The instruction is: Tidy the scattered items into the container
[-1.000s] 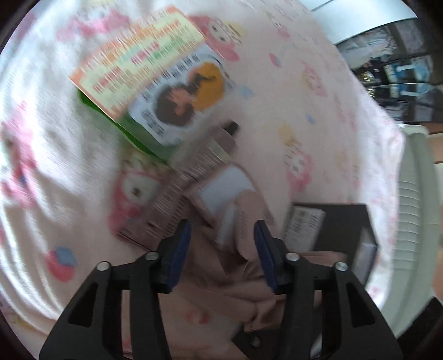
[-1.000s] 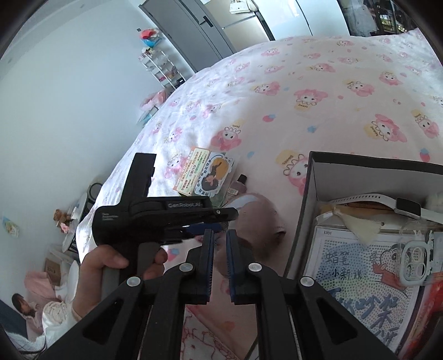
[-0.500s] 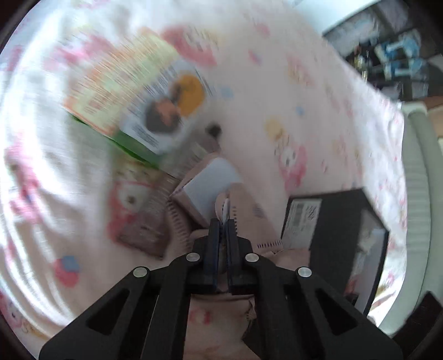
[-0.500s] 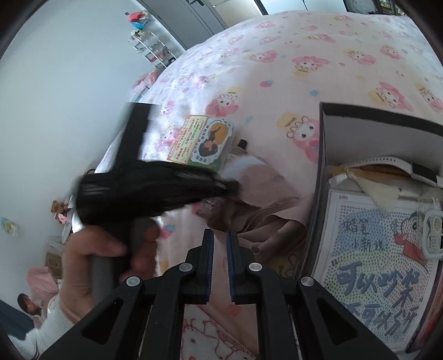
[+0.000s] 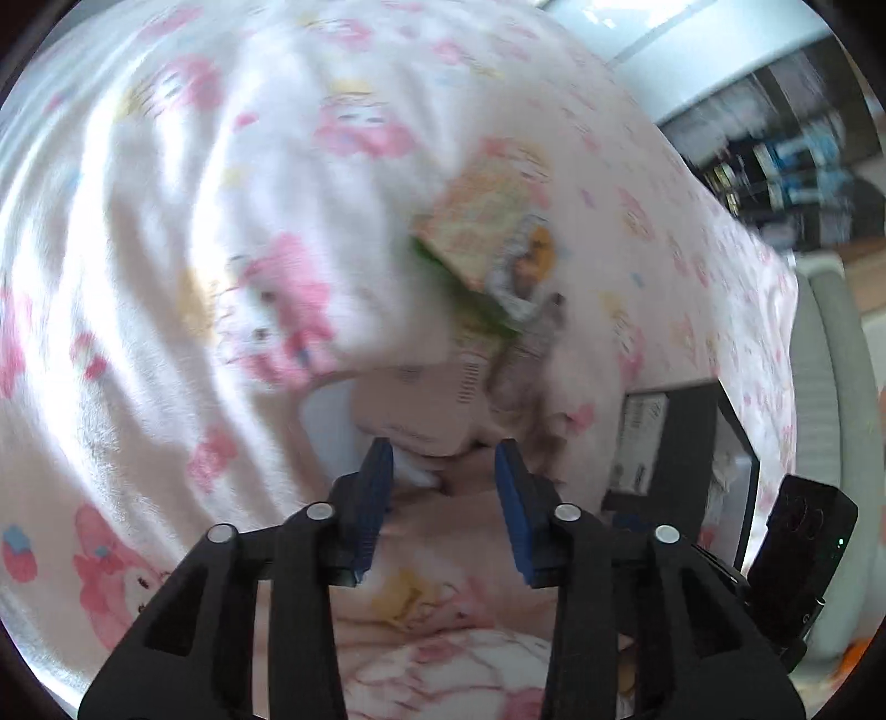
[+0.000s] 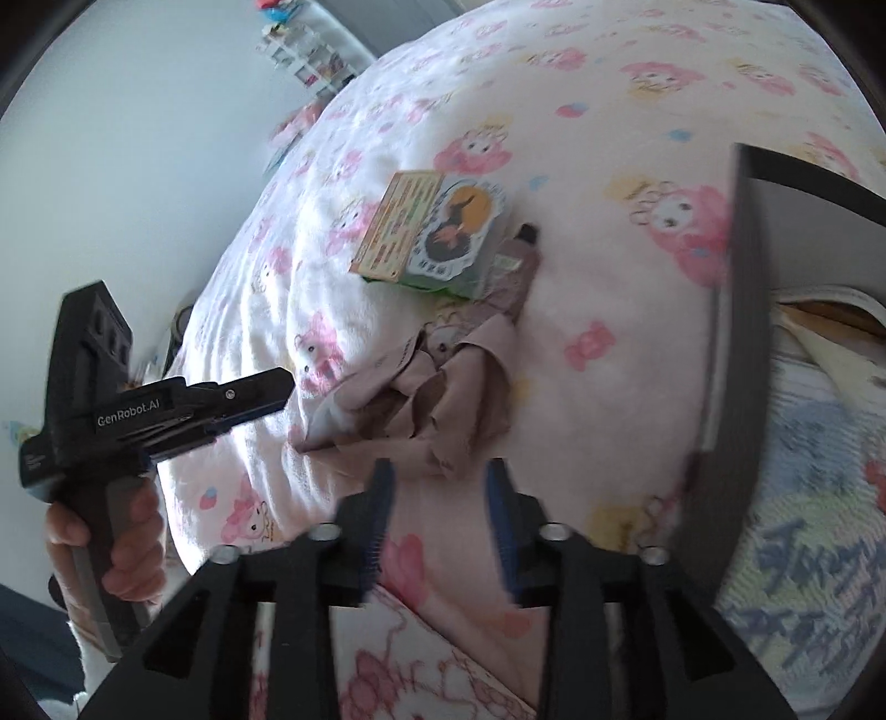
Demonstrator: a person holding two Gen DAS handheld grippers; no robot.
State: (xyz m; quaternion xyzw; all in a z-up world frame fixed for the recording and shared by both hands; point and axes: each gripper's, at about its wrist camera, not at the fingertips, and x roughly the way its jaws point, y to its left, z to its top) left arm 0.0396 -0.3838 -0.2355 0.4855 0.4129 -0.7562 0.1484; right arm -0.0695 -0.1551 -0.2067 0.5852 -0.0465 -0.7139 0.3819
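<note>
- Right gripper (image 6: pixel 440 515), nearest in the right wrist view: jaws opening, blue pads apart, nothing between them; it points down at the bedspread (image 6: pixel 609 310), just short of the crumpled beige cloth (image 6: pixel 443 399).
- Left gripper (image 5: pixel 443 498), nearest in the left wrist view: jaws opening, pads apart and pressing on nothing; the picture is blurred, and the beige cloth (image 5: pixel 432 410) lies just beyond the tips. In the right wrist view this gripper (image 6: pixel 243 396) appears at the left, held by a hand (image 6: pixel 105 545), its tip clear of the cloth.
- Beige cloth: loose on the pink cartoon-print bedspread, outside the container, between the two grippers.
- Brown patterned packet (image 6: pixel 498 288): flat on the bedspread just beyond the cloth, partly under it.
- Green box (image 6: pixel 437 232) with an illustrated yellow top: beyond the packet, resting against its far end.
- Dark container (image 6: pixel 736 354): at the right of the right wrist view, its near wall upright beside the cloth; a printed sheet (image 6: pixel 803 498) with blue characters lies inside. In the left wrist view the container (image 5: pixel 686 437) stands to the right of the cloth.
- White shelf unit (image 6: pixel 310 50): far against the wall, its contents too small to tell.
</note>
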